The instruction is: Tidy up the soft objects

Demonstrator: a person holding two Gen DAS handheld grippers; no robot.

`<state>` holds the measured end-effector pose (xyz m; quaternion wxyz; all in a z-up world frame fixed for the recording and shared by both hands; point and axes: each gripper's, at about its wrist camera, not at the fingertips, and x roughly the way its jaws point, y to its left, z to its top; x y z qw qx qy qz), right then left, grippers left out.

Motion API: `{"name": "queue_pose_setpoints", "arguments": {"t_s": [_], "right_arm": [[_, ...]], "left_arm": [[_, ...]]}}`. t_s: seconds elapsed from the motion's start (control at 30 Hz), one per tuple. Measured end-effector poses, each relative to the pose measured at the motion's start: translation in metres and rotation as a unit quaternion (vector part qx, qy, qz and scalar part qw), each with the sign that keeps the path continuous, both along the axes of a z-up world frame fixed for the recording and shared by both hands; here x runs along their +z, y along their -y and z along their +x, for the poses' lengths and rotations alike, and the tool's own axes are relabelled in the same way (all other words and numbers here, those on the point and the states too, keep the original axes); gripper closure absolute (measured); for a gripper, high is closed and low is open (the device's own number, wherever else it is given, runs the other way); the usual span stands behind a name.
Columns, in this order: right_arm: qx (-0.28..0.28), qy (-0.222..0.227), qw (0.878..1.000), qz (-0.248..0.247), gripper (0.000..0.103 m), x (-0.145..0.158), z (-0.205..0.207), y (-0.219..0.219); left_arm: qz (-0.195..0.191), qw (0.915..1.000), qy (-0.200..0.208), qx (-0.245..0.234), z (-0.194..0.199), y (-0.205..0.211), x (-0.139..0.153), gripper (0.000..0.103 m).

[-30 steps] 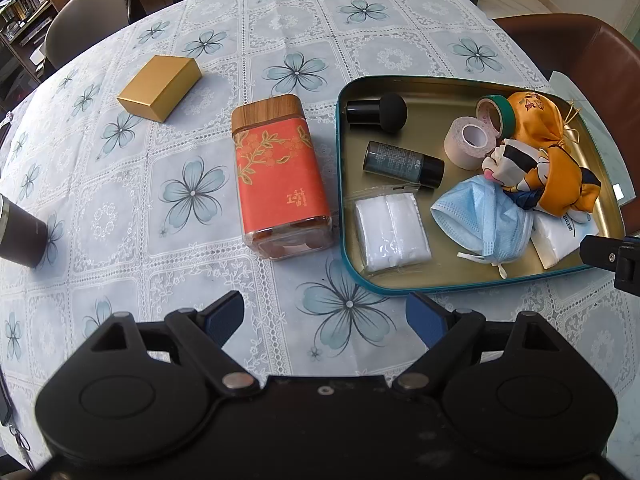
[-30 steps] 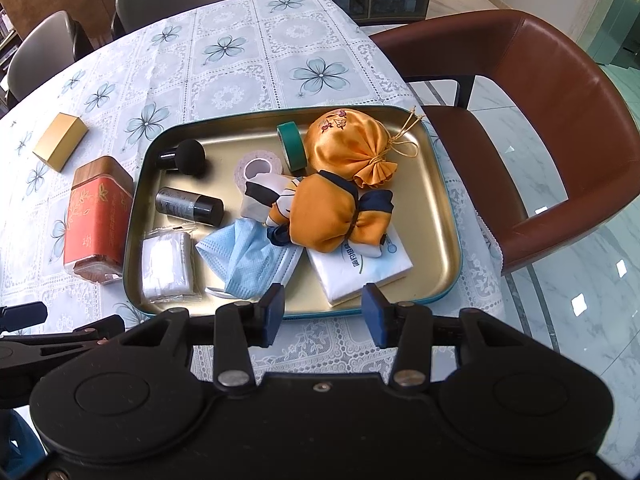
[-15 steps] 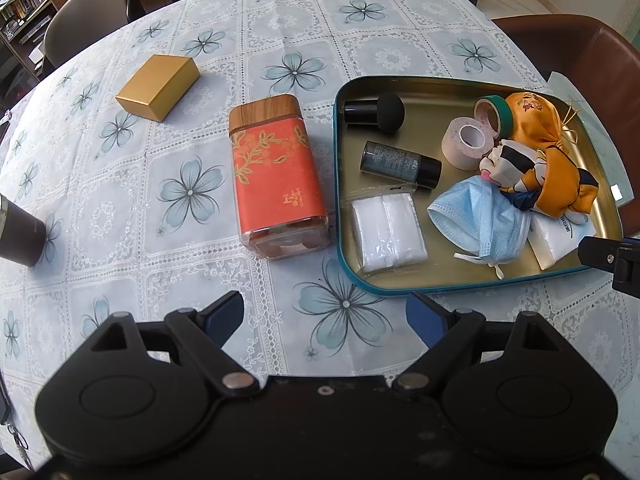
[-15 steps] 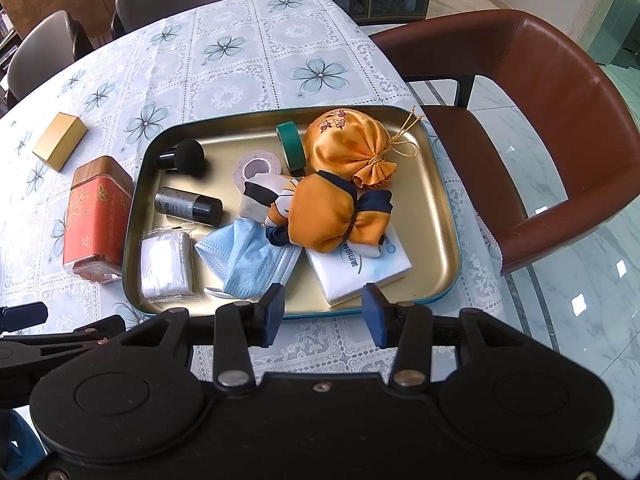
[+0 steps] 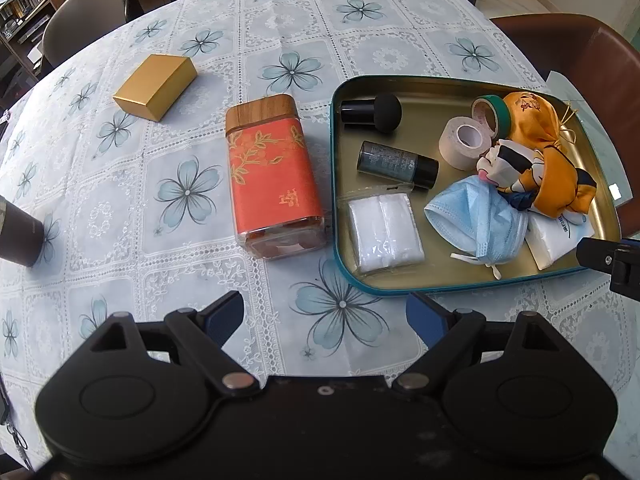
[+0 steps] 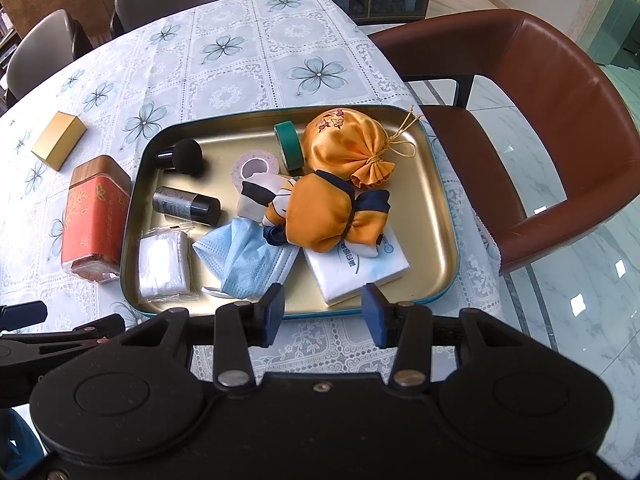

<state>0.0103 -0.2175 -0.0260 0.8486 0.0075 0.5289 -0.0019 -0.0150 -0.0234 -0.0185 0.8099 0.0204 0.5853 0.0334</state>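
A gold tray (image 6: pixel 440 216) (image 5: pixel 440 96) with a teal rim holds the soft things: an orange satin pouch (image 6: pixel 344 144), a knotted orange scarf (image 6: pixel 320 216) (image 5: pixel 556 184), a blue face mask (image 6: pixel 248 256) (image 5: pixel 476 216), a tissue pack (image 6: pixel 360 268) and a white wrapped pad (image 6: pixel 162 264) (image 5: pixel 384 232). My right gripper (image 6: pixel 323 314) is open and empty at the tray's near rim. My left gripper (image 5: pixel 325 314) is open and empty above the tablecloth, left of the tray.
The tray also holds a black sponge brush (image 6: pixel 180 156), a dark bottle (image 6: pixel 186 204), white tape (image 6: pixel 256 168) and green tape (image 6: pixel 288 144). A red tin (image 5: pixel 272 176), a gold box (image 5: pixel 156 84) and a dark cup (image 5: pixel 16 232) stand on the table. A brown chair (image 6: pixel 540 120) is at the right.
Both grippers have barely shifted. Nothing was taken hold of or let go.
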Motion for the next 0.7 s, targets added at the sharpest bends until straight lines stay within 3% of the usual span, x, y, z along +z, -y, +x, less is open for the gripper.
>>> {"name": "queue_pose_setpoints", "arguments": {"t_s": [0.7], "right_arm": [[0.005,-0.003,1.000,-0.003,0.057,-0.0013,0.0043,0.0001]], "left_arm": [[0.000,1.0000,0.001,0.001,0.0037,0.0010,-0.0017,0.015]]}}
